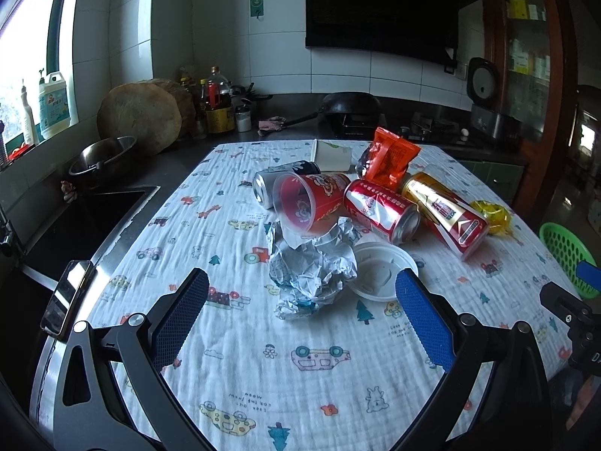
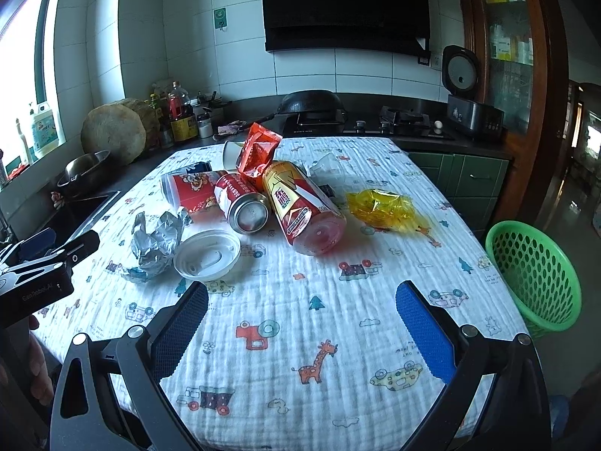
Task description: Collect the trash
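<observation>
Both tongs hovering wide, gripping nothing: left tongs [image 1: 302, 297], right tongs [image 2: 302, 300]. Crumpled foil [image 1: 311, 274] lying frame centre on counter [image 1: 240, 368], touching white lid [image 1: 383, 270]. Judging it light, soft, crushable; pinching across bulk. Green basket [image 2: 533, 274] sitting right edge.

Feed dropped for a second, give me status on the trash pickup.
Left tongs open, empty, facing crumpled silver foil. Right tongs open, empty. Cans, cup, wrappers on cloth; green plastic basket holds nothing visible. Nothing in the way.
</observation>
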`<control>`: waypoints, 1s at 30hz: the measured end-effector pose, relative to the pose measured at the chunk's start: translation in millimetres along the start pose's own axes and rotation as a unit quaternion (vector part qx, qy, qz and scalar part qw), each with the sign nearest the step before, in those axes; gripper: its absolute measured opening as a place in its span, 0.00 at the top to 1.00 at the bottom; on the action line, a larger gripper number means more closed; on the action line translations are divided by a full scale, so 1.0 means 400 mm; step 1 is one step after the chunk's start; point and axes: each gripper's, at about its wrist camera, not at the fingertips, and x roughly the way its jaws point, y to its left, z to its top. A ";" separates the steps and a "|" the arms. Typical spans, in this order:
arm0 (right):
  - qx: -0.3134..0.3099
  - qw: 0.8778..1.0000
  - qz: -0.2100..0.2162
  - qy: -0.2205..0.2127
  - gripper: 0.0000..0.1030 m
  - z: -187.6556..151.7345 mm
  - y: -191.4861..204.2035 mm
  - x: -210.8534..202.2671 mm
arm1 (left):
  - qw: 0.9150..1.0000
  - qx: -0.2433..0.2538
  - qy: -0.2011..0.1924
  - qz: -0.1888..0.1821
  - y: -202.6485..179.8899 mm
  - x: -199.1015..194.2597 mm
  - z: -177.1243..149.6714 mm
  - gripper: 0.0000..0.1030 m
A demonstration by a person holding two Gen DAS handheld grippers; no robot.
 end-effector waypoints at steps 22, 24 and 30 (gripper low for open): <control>0.002 1.000 -0.002 -0.008 0.06 0.004 -0.003 -0.010 | 1.000 0.012 -0.025 0.001 -0.015 -0.022 0.014 0.05; 0.003 1.000 -0.004 -0.007 0.06 0.004 -0.005 -0.009 | 1.000 0.012 -0.024 0.000 -0.017 -0.022 0.013 0.05; 0.004 1.000 -0.005 -0.007 0.06 0.004 -0.006 -0.009 | 1.000 0.015 -0.025 0.001 -0.024 -0.022 0.012 0.05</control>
